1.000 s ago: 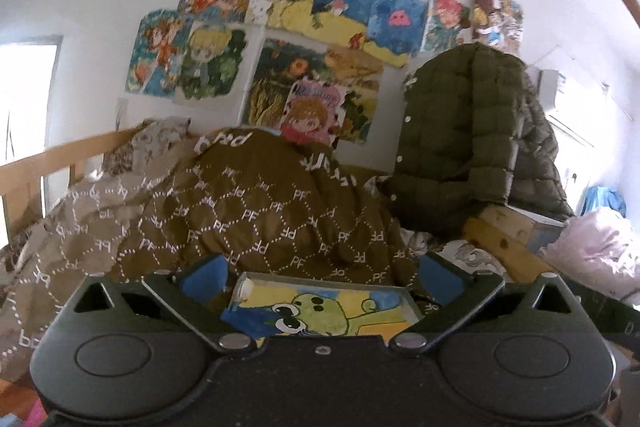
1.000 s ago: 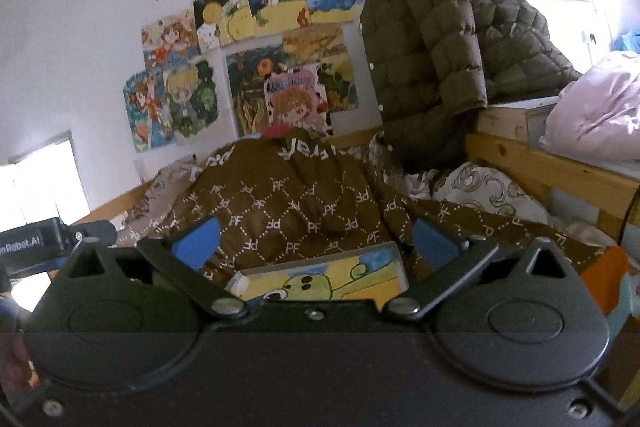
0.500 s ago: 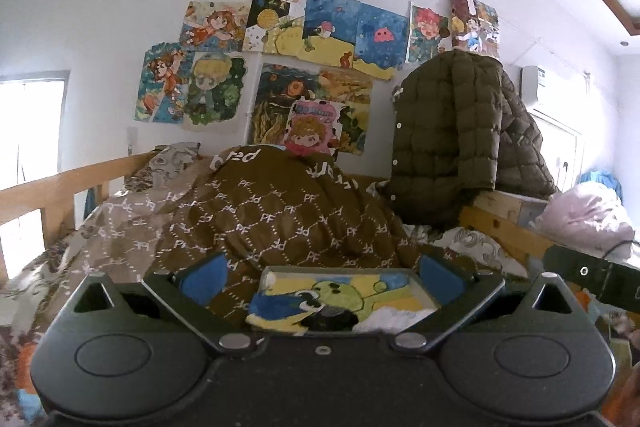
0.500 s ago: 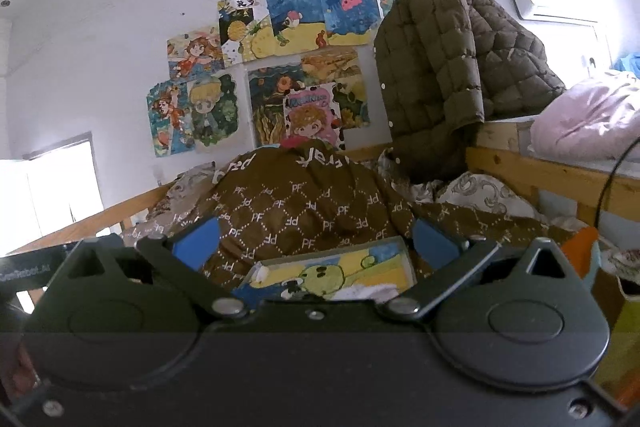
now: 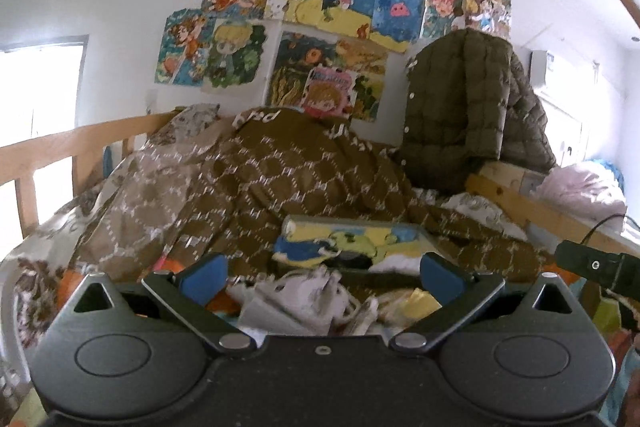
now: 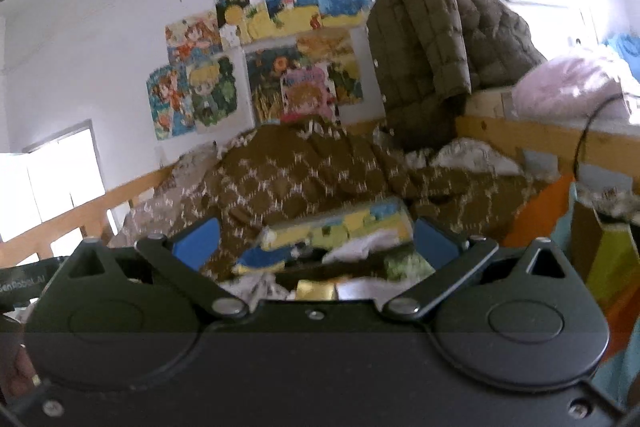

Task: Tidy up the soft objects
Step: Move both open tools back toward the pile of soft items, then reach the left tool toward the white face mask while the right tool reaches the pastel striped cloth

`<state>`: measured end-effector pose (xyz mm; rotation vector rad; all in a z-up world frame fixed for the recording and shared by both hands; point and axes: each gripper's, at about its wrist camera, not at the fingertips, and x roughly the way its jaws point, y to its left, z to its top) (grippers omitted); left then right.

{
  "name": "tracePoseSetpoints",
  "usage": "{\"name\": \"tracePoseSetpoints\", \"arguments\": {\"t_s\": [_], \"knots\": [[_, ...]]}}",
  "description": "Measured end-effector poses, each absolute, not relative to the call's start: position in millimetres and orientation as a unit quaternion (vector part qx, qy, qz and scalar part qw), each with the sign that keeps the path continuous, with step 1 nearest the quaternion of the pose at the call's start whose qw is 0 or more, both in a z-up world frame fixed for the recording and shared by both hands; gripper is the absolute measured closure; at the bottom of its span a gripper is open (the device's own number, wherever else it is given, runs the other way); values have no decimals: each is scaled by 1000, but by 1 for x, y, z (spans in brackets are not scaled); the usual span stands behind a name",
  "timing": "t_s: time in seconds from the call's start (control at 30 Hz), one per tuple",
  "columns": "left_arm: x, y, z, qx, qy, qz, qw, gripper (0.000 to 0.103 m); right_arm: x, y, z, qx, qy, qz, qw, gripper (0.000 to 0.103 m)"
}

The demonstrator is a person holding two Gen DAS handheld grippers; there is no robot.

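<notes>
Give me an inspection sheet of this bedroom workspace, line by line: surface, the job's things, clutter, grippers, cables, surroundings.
Surface: bed with wooden rails, covered in bedding.
Job's things: brown patterned quilt heaped on the bed; olive puffer jacket draped at the far right corner; pink bundle beyond the right rail.
Clutter: cartoon picture board lying on the quilt; white cloth and small items piled nearest the camera.
Grippers: left gripper open, holding nothing; right gripper open, holding nothing.
Cables: black cable looping over the right rail.
Surroundings: cartoon posters on the white wall; bright window at left.
</notes>
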<state>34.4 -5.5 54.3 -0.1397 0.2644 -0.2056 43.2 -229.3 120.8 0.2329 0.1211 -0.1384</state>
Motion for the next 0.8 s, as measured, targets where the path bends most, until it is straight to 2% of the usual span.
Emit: {"name": "tracePoseSetpoints", "arguments": {"t_s": [0.8], "knots": [[43,21,-4,-78,301,-28,950,1,67,-194,81,44,211,-46,975,0]]}}
